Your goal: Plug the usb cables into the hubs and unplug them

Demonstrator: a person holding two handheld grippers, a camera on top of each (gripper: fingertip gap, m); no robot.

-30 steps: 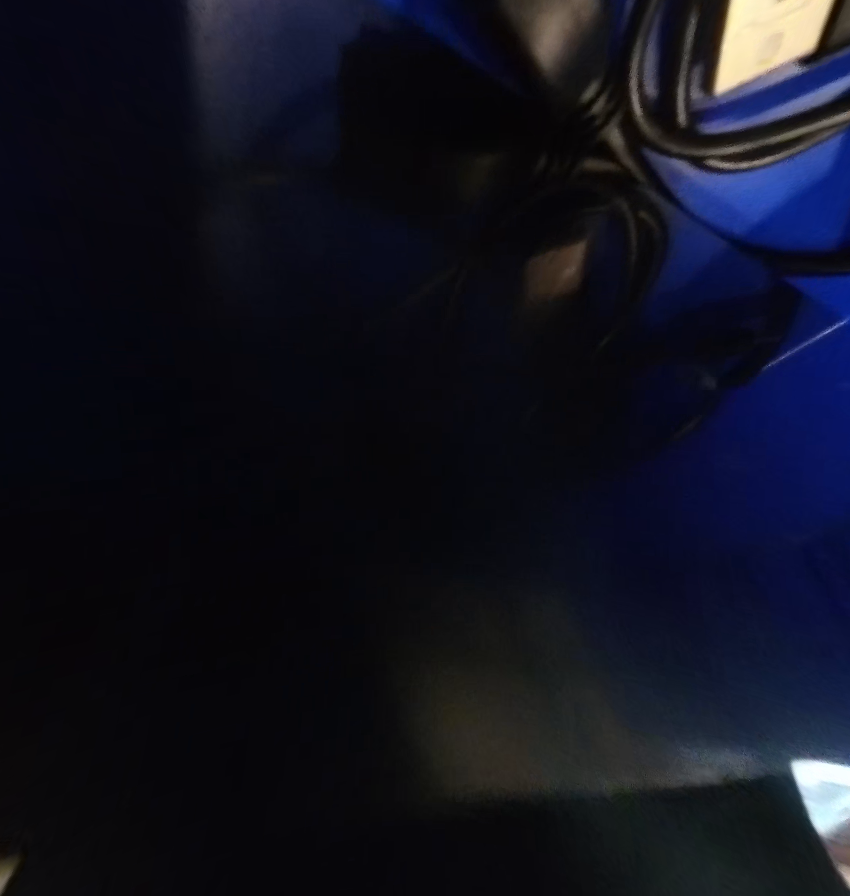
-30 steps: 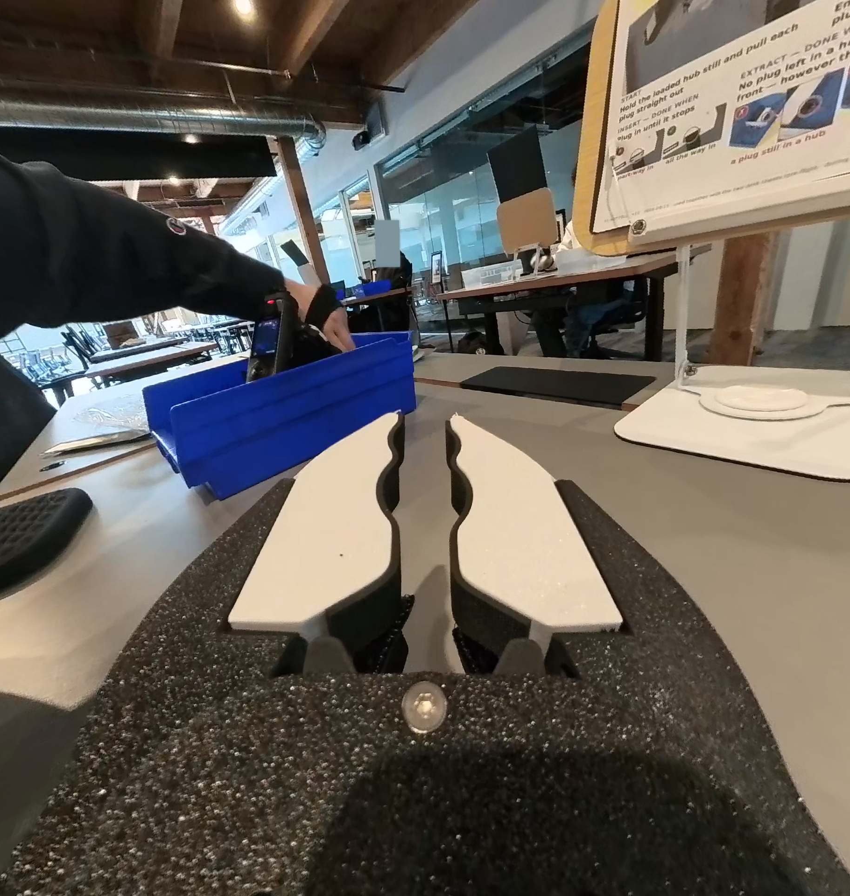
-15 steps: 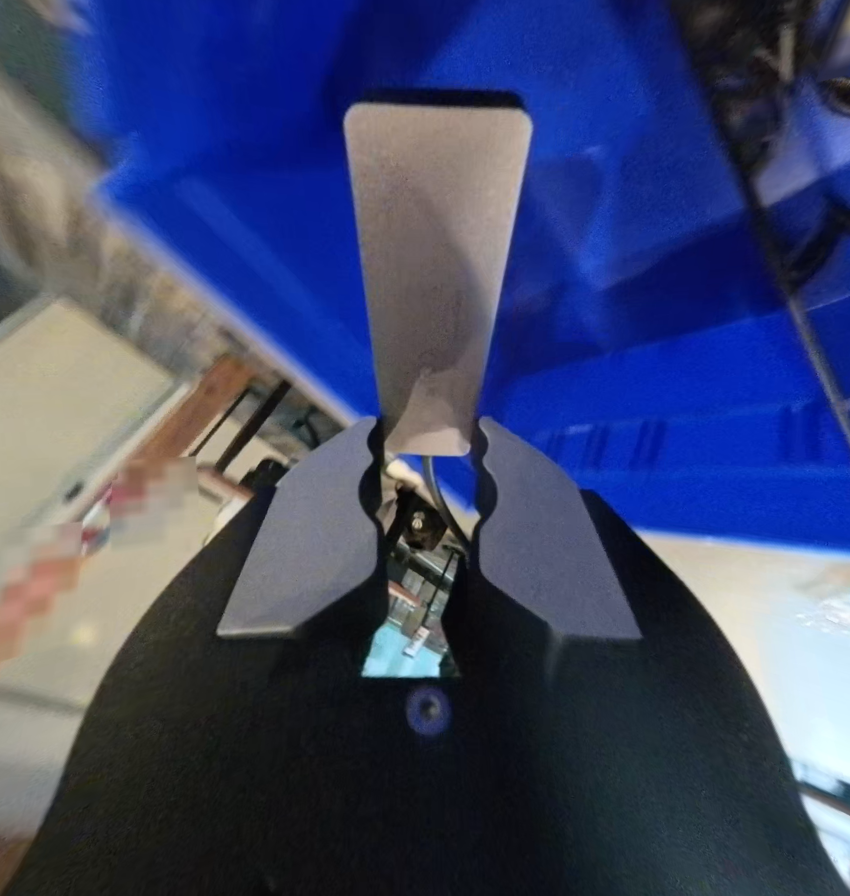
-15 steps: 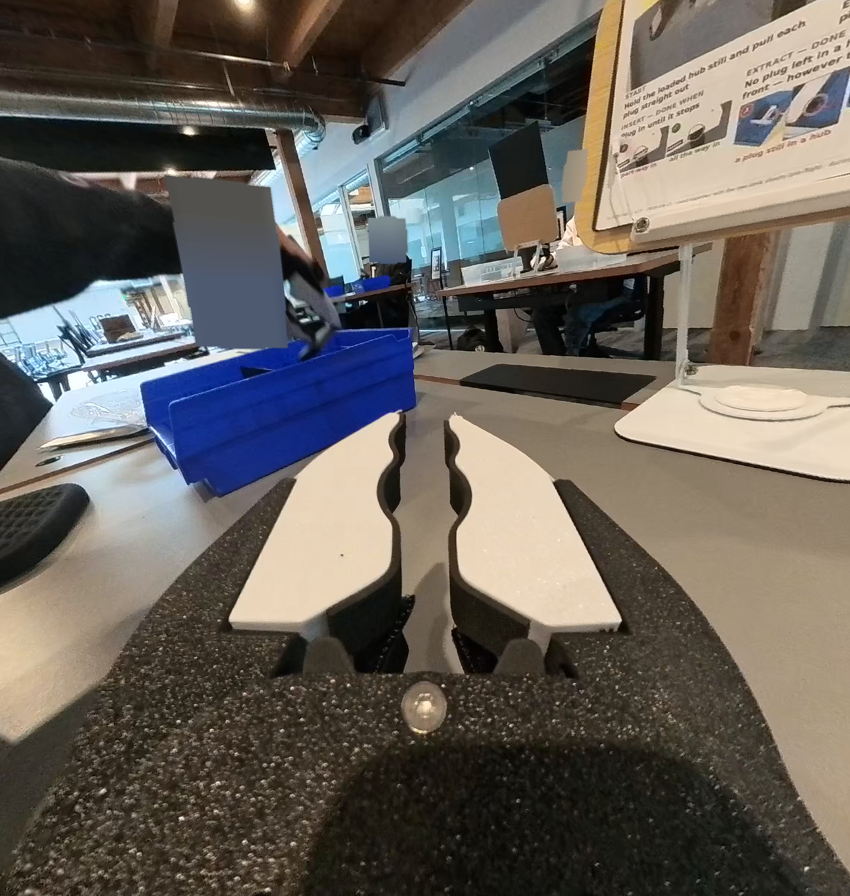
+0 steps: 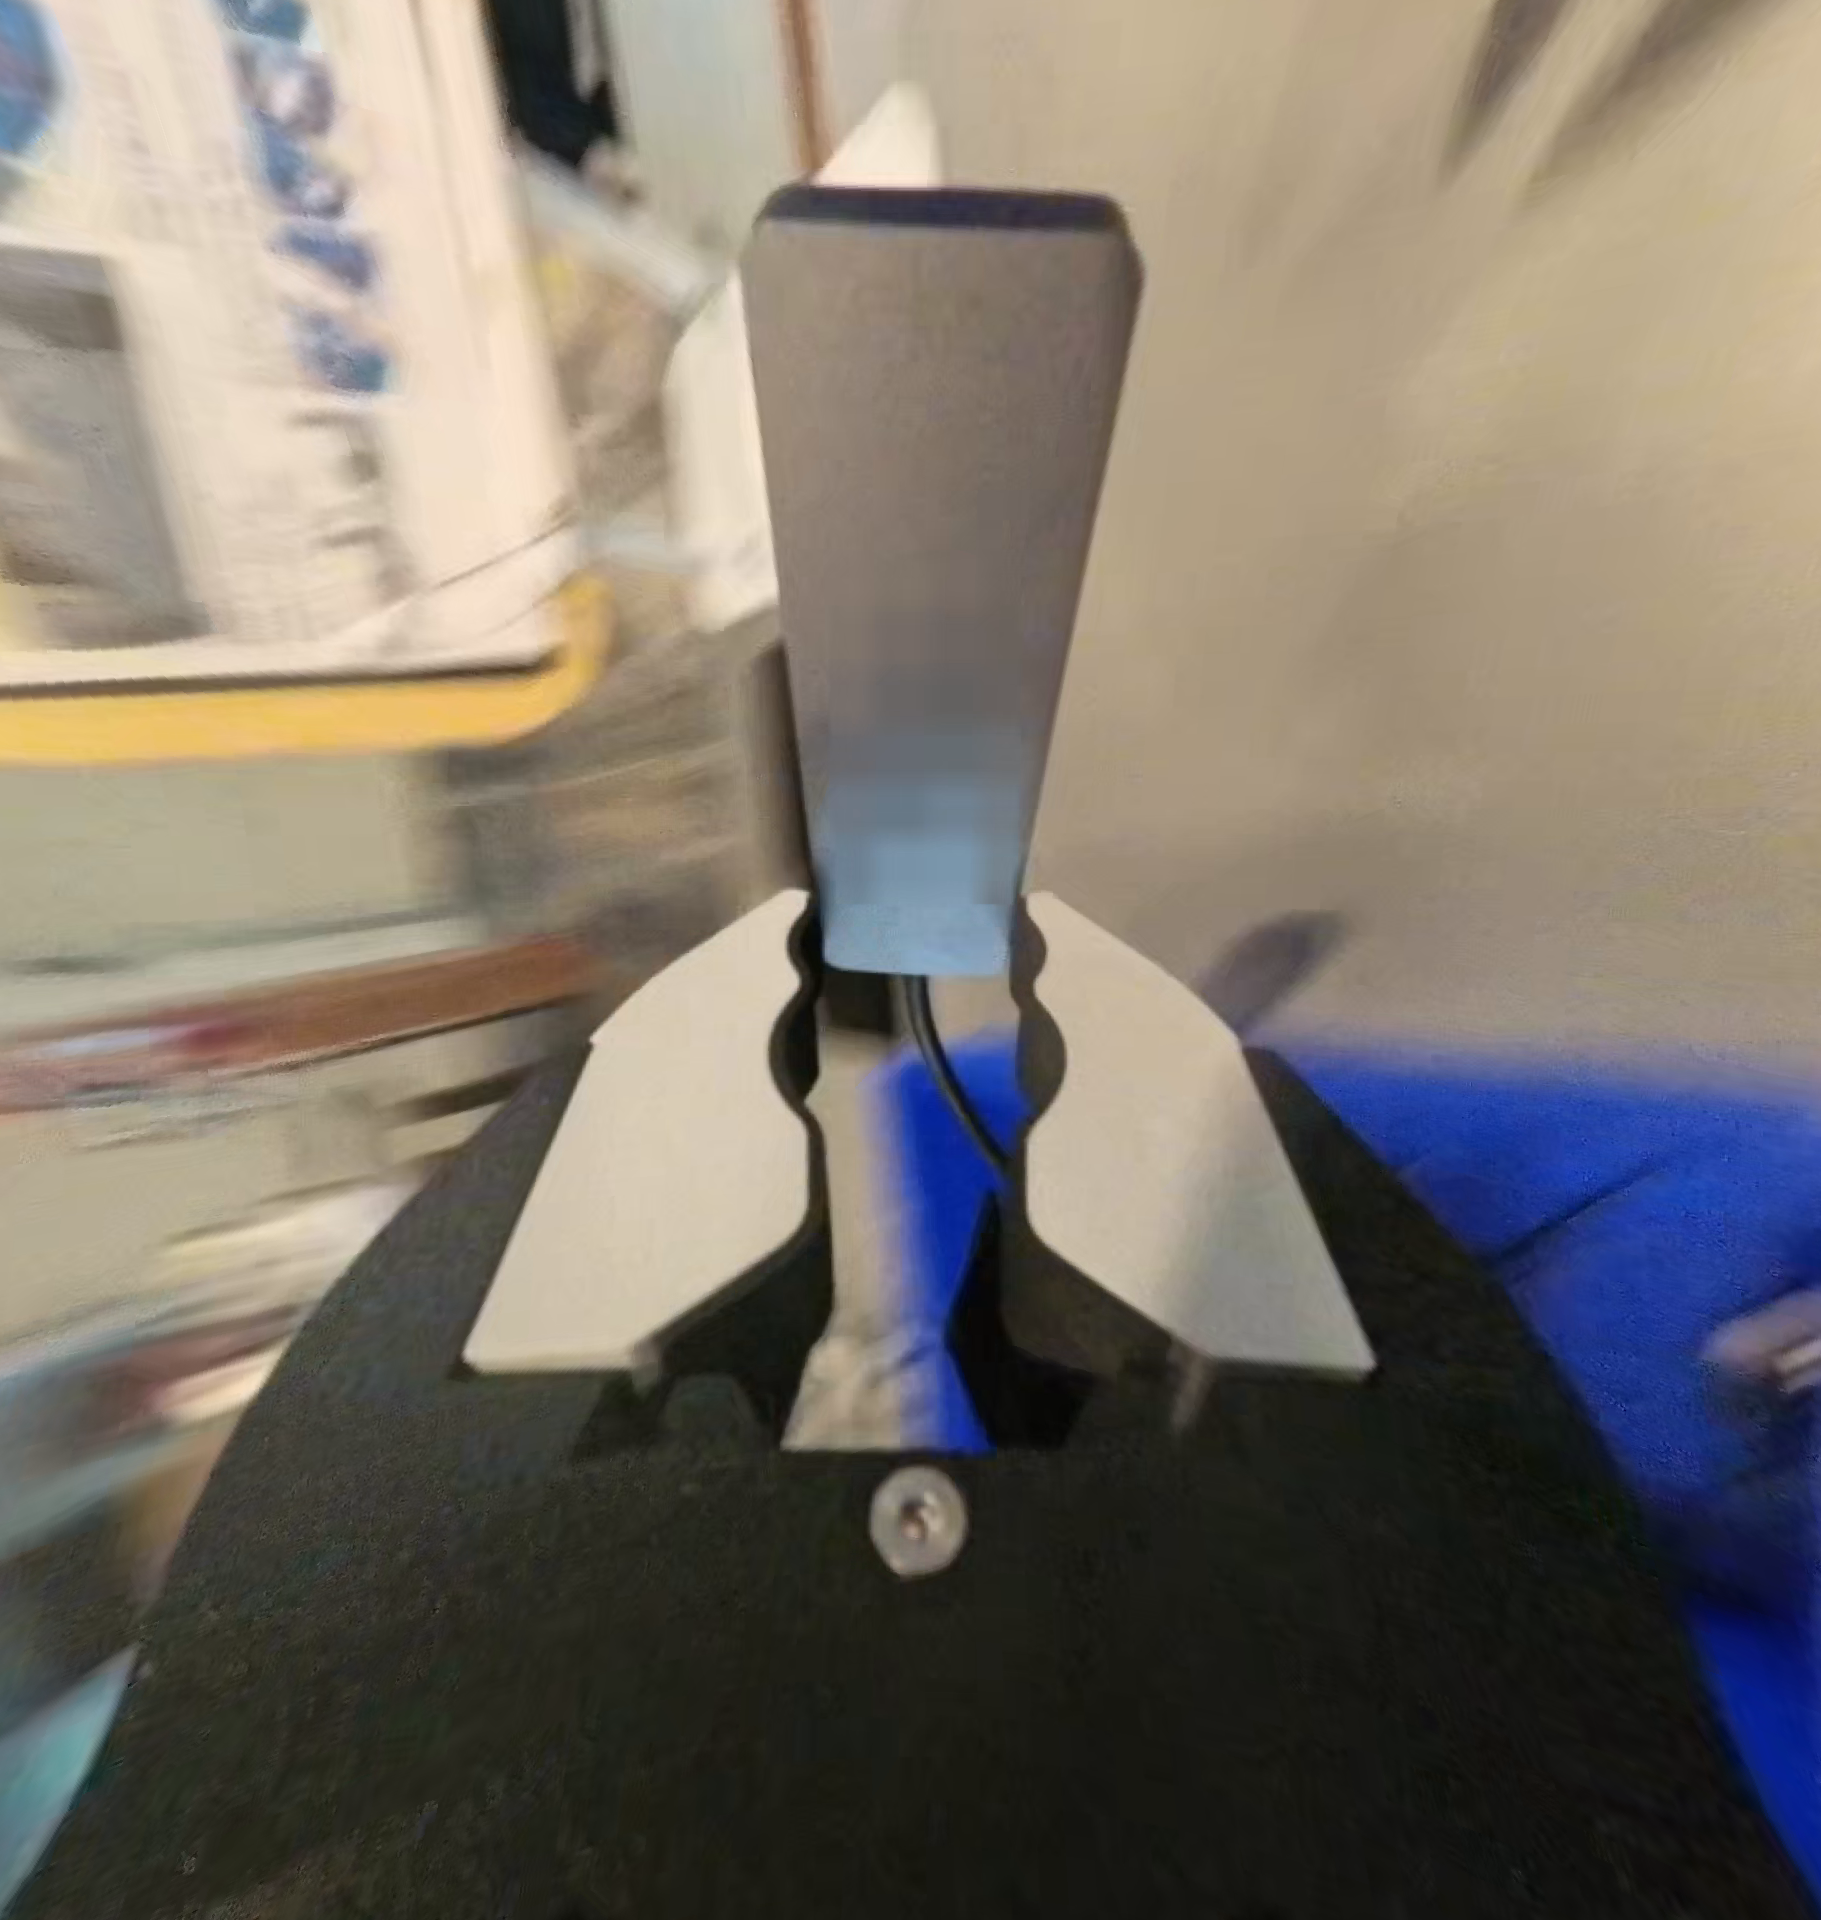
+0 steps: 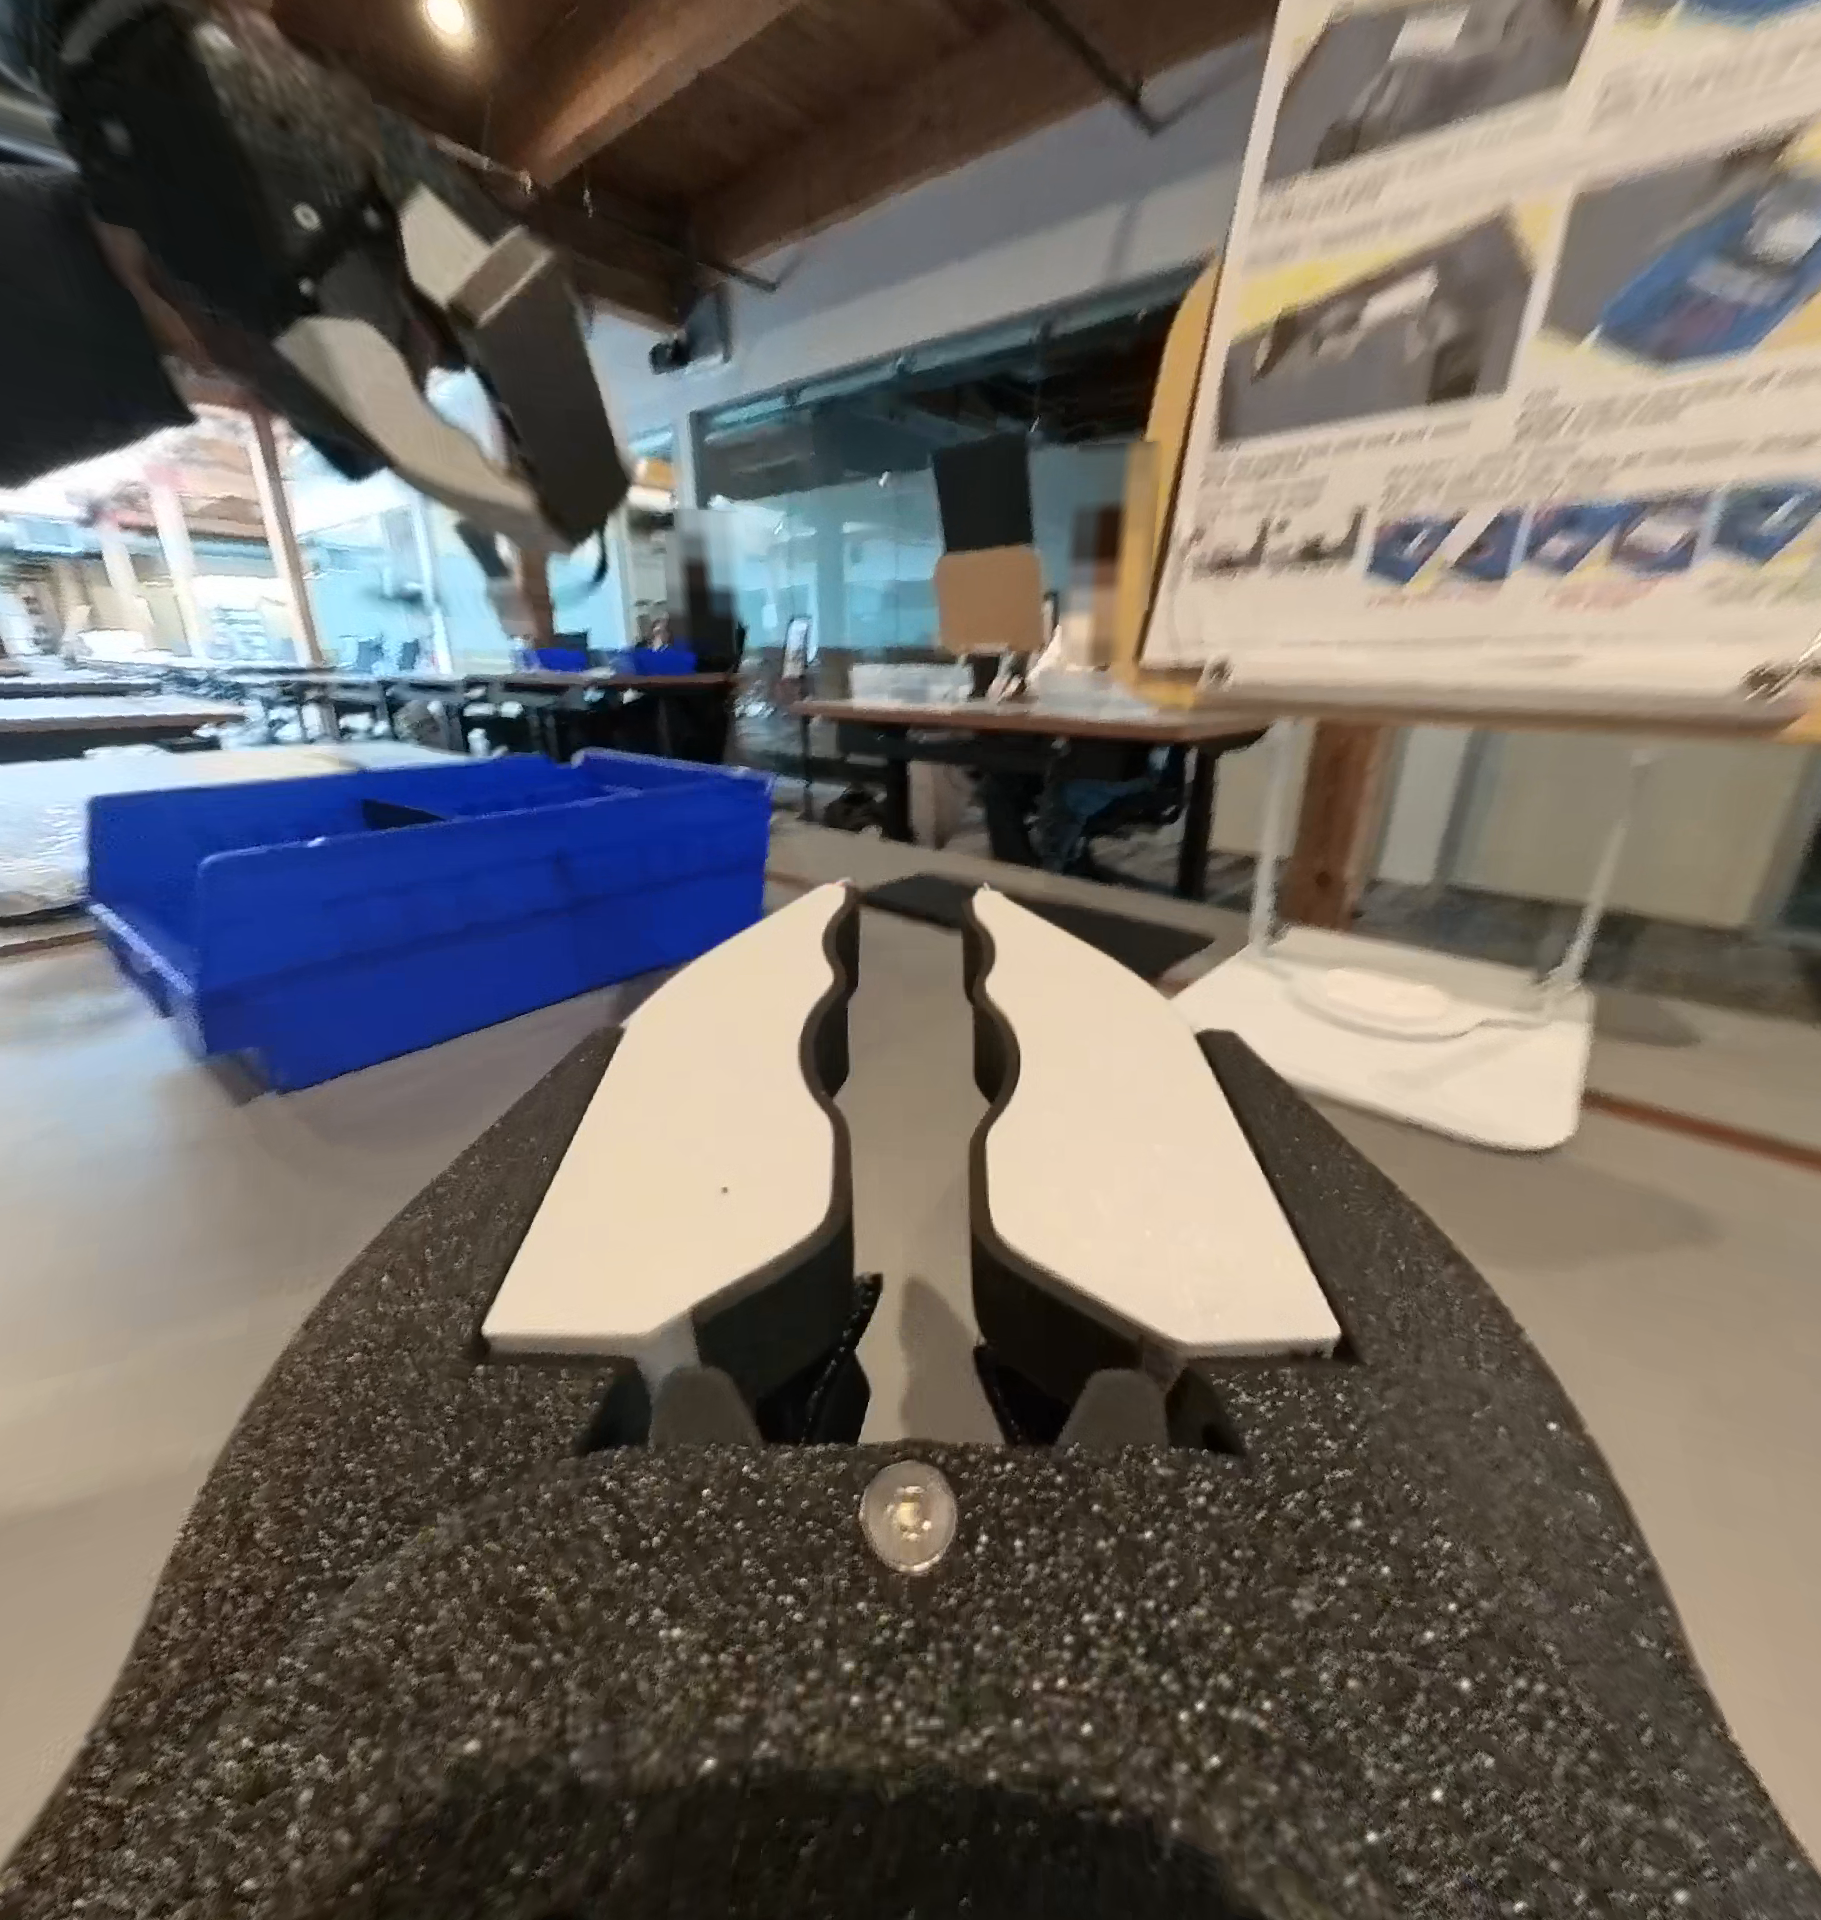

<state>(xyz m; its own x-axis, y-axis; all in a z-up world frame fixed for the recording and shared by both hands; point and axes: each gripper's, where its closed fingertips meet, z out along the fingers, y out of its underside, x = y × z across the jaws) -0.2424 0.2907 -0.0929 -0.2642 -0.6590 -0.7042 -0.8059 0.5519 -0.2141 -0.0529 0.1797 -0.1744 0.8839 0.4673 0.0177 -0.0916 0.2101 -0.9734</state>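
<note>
My left gripper (image 5: pixel 916 925) is shut on the near end of a flat grey USB hub (image 5: pixel 937 520), which points straight ahead. The hub's black cable (image 5: pixel 947 1081) hangs down between the fingers. The view is blurred by motion. In the right wrist view the left gripper (image 6: pixel 407 416) holds the hub (image 6: pixel 542 364) high in the air at the upper left, above the blue bin (image 6: pixel 418 904). My right gripper (image 6: pixel 911 904) is low over the grey table, its fingers a narrow gap apart and empty.
The blue bin (image 5: pixel 1508 1195) lies below and to the right of the left gripper. An instruction board (image 6: pixel 1508 364) on a white stand base (image 6: pixel 1405 1039) is at the right. A black mat (image 6: pixel 1145 935) lies beyond the right gripper.
My left gripper has lifted the grey hub out of the blue bin and swung it up and toward the board. My right gripper has shifted a little, with its gap unchanged.
</note>
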